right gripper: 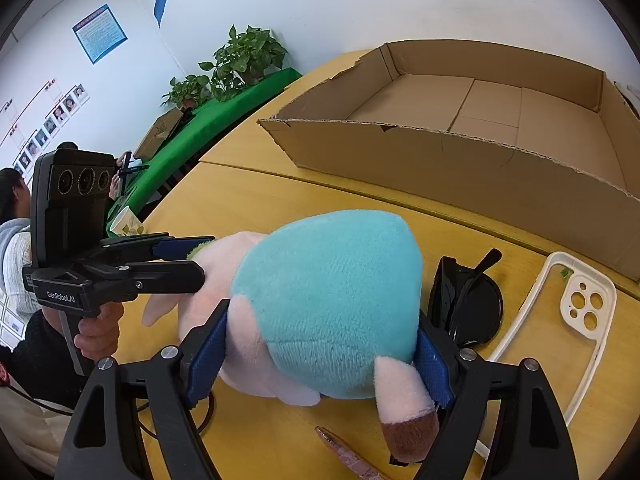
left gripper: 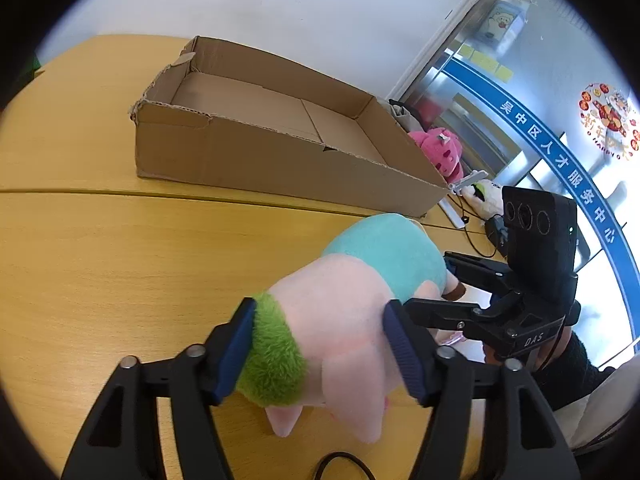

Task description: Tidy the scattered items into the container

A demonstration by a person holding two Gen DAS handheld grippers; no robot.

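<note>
table [left gripper: 80, 240]: yellow wood, bears everything noted below.

cardboard box [left gripper: 248, 160]: open-topped, low-walled, nothing visible inside; stands just beyond the toy. near wall has a torn, uneven edge.

plush toy [right gripper: 320, 300]: pink head with green tuft, teal body, lying on the table in front of the box. not yet inside.

left gripper [left gripper: 320, 344]: pads pressed on either side of the pink head, by the tuft. clamped on the toy.

right gripper [right gripper: 320, 356]: pads pressed into the teal rear end. clamped on the toy.

recommendation: raise both ends together and level, so the soft body does not sag or slip; clear the torn wall before lowering.

sunglasses [right gripper: 468, 304] and phone case [right gripper: 560, 320]: beside the right gripper, awaiting collection; avoid dragging the toy over them.
</note>
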